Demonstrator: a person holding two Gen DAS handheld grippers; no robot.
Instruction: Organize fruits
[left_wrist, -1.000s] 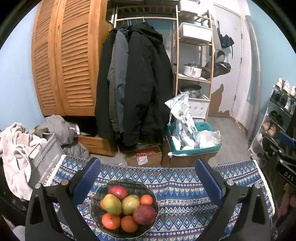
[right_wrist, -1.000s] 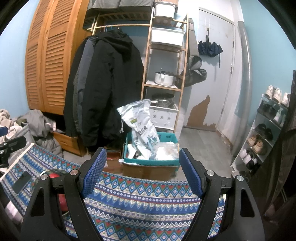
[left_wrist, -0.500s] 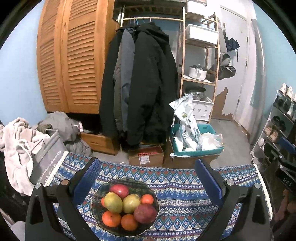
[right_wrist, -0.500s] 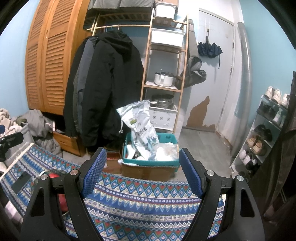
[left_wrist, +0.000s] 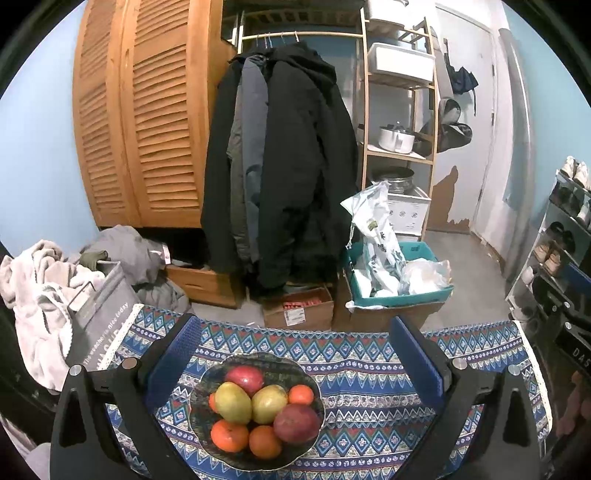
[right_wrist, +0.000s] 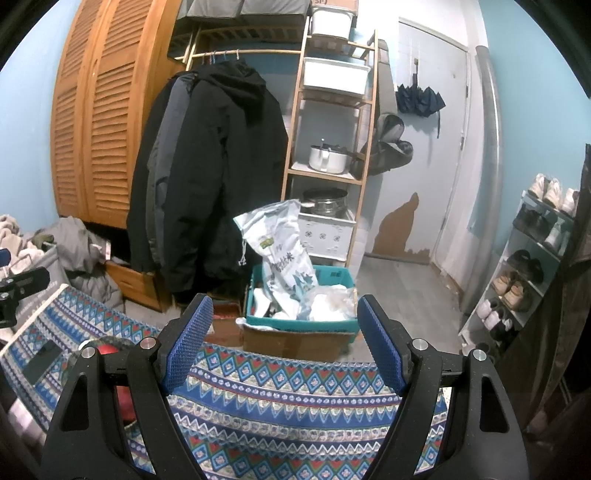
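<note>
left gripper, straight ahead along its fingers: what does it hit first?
Probably nothing on the table: the left gripper, open, points over the fruit bowl toward the cardboard box on the floor beyond. Depth is unclear.

Left of the left fingers, a grey bag (left_wrist: 101, 325) carried slanted white print, partly legible as "The weather is nice today". At the far right edge, beyond the right finger, a dark box (left_wrist: 576, 349) showed the white letters "DAS", cut off. Ahead, between the fingers, a white sack (right_wrist: 282, 251) bore dark Chinese characters, and a carton (left_wrist: 297, 314) wore a white label too small to read.
</note>
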